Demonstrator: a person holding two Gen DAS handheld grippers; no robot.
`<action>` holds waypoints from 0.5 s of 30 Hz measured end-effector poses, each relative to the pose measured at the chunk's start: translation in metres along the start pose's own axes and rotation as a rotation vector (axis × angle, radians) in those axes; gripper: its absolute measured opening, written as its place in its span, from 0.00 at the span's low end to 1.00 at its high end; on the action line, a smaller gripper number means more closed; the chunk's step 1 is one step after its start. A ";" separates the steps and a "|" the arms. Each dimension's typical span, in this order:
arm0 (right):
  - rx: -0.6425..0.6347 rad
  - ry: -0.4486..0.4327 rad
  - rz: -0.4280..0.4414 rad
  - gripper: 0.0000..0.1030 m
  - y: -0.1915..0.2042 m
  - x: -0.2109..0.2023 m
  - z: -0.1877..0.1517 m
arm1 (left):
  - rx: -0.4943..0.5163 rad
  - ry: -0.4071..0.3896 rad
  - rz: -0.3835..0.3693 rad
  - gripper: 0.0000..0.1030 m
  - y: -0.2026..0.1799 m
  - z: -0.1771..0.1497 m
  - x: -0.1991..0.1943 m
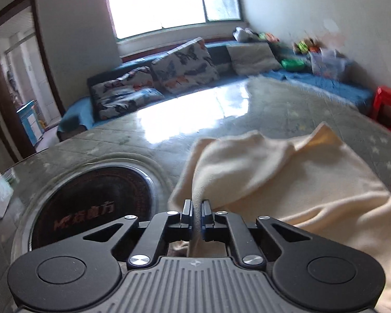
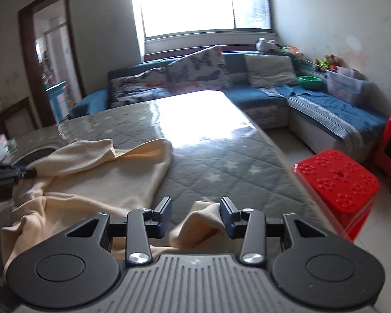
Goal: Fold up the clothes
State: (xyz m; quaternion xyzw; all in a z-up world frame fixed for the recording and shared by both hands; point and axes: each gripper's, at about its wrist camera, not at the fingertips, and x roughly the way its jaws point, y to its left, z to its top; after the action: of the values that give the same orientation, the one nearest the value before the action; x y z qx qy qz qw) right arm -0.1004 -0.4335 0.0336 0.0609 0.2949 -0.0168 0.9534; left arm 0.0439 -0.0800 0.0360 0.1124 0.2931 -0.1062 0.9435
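From my left wrist view the cream garment runs off the right and bottom edges, so I can't see its full shape. My left gripper hides the fold pinched between its fingers. The toys on the far sofa are too blurred to name. The red stool is smeared at its near edge

Location type: home, living rm. Evidence: blue L-shaped sofa along window wall & right wall, w/ butterfly-print cushions and a plain grey cushion. Large window above sofa. Toys and a clear storage box on sofa end. Red plastic stools on tiled floor. Desk w/ star-print quilted cover under glossy sheet. Wood-framed doorway to adjoining rm.
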 end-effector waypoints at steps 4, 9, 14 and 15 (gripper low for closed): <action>-0.033 0.016 0.020 0.47 0.013 0.003 -0.003 | -0.066 -0.039 0.015 0.06 0.018 -0.003 -0.029; -0.059 0.067 0.008 0.47 0.020 0.008 -0.016 | -0.142 -0.075 0.054 0.06 0.044 -0.015 -0.068; -0.090 0.075 -0.011 0.48 0.022 0.006 -0.020 | -0.247 -0.046 0.091 0.06 0.072 -0.036 -0.100; -0.094 0.076 -0.014 0.48 0.022 0.005 -0.021 | -0.262 -0.044 0.098 0.06 0.075 -0.042 -0.106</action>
State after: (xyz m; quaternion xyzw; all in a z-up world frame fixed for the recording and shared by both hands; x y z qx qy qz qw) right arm -0.1061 -0.4093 0.0161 0.0148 0.3317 -0.0073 0.9433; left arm -0.0440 0.0177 0.0747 0.0003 0.2779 -0.0232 0.9603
